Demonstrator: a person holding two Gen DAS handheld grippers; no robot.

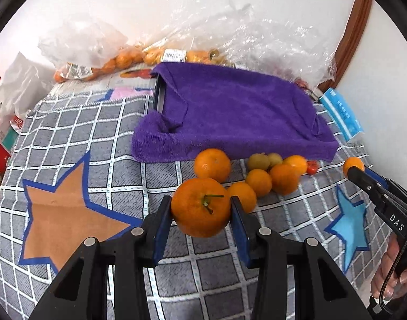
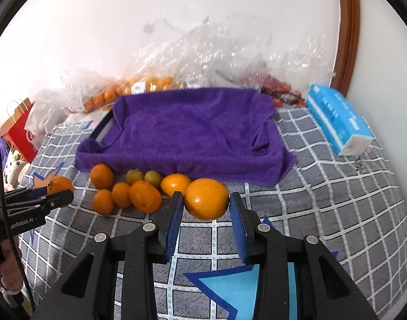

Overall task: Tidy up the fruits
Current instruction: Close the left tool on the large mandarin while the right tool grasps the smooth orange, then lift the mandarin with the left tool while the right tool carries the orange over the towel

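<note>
My left gripper [image 1: 200, 208] is shut on a stemmed orange [image 1: 200, 206] and holds it above the patterned cloth; it also shows in the right wrist view [image 2: 58, 184]. My right gripper [image 2: 206, 200] is shut on a smooth orange [image 2: 206, 198], which also shows in the left wrist view [image 1: 353, 164]. Several loose oranges [image 2: 144, 196] and two small yellow-green fruits [image 2: 143, 177] lie in a cluster in front of a tray covered by a purple towel [image 2: 192, 130]. The same cluster [image 1: 259, 181] and towel [image 1: 230, 117] show in the left wrist view.
Clear plastic bags of oranges [image 1: 128, 58] and red fruit [image 2: 278, 88] lie against the wall behind the tray. A blue tissue pack [image 2: 336, 118] lies at the right. A red paper bag [image 2: 19, 130] stands at the left. The grey checked cloth [image 2: 323, 186] covers the surface.
</note>
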